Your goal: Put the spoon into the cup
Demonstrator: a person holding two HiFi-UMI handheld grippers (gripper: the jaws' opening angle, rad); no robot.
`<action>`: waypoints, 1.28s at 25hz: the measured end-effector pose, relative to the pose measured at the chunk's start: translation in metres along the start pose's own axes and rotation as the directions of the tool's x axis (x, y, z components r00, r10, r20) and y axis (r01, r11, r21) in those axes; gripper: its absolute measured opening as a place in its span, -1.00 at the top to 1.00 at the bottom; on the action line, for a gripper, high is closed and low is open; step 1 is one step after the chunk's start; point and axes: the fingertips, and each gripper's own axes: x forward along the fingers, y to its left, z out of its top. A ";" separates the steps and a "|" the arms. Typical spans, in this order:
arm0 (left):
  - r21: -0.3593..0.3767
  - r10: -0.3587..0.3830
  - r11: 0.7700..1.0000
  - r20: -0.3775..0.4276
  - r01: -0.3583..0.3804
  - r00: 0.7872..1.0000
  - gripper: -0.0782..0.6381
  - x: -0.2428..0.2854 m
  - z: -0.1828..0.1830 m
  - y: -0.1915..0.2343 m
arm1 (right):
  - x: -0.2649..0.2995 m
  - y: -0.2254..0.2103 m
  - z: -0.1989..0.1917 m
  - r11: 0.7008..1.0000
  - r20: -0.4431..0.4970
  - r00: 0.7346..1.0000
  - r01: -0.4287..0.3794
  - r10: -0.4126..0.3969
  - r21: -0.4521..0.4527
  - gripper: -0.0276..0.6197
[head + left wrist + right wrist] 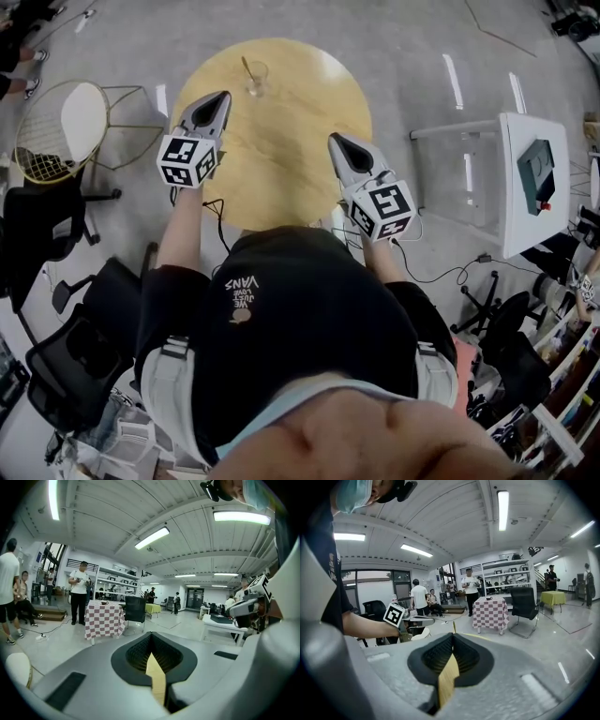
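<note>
A clear glass cup (pixel 256 79) stands near the far edge of the round wooden table (pixel 281 159). A thin spoon (pixel 247 67) stands inside it, its handle leaning out to the left. My left gripper (pixel 222 97) hovers over the table's left side, a short way in front of the cup, jaws shut and empty. My right gripper (pixel 334 141) hangs over the right side, also shut and empty. In the left gripper view the left gripper (pixel 151 633) has its jaws pressed together. In the right gripper view the right gripper (pixel 452 635) looks the same, with the spoon handle (pixel 453 626) rising just beyond it.
A wire chair (pixel 61 131) with a white cushion stands left of the table. A white side table (pixel 534 178) is at the right. Black office chairs (pixel 66 356) crowd the near left. A checkered table (pixel 104 617) and several people are far off.
</note>
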 end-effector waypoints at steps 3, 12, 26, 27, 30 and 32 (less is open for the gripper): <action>0.000 0.020 1.000 -0.005 -0.020 1.000 0.75 -0.007 -0.001 -0.013 | -0.008 -0.003 0.000 1.000 0.007 1.000 -0.021 0.021 -0.005 0.92; -0.006 0.103 0.995 0.029 -0.103 0.994 0.75 -0.036 0.004 -0.050 | -0.031 -0.005 -0.002 0.995 0.022 0.995 -0.092 0.093 -0.030 0.92; -0.024 0.224 0.975 0.058 -0.223 0.973 0.75 -0.089 -0.004 -0.105 | -0.053 0.002 -0.007 0.977 0.036 0.978 -0.201 0.204 -0.067 0.92; -0.027 0.231 0.973 0.061 -0.230 0.971 0.75 -0.092 -0.005 -0.109 | -0.054 0.003 -0.007 0.975 0.035 0.977 -0.209 0.212 -0.070 0.92; -0.032 0.248 0.969 0.068 -0.247 0.966 0.75 -0.098 -0.006 -0.120 | -0.058 0.004 -0.007 0.970 0.036 0.972 -0.231 0.234 -0.079 0.92; -0.035 0.258 0.966 0.073 -0.256 0.963 0.75 -0.102 -0.006 -0.127 | -0.060 0.005 -0.008 0.966 0.036 0.968 -0.243 0.247 -0.084 0.92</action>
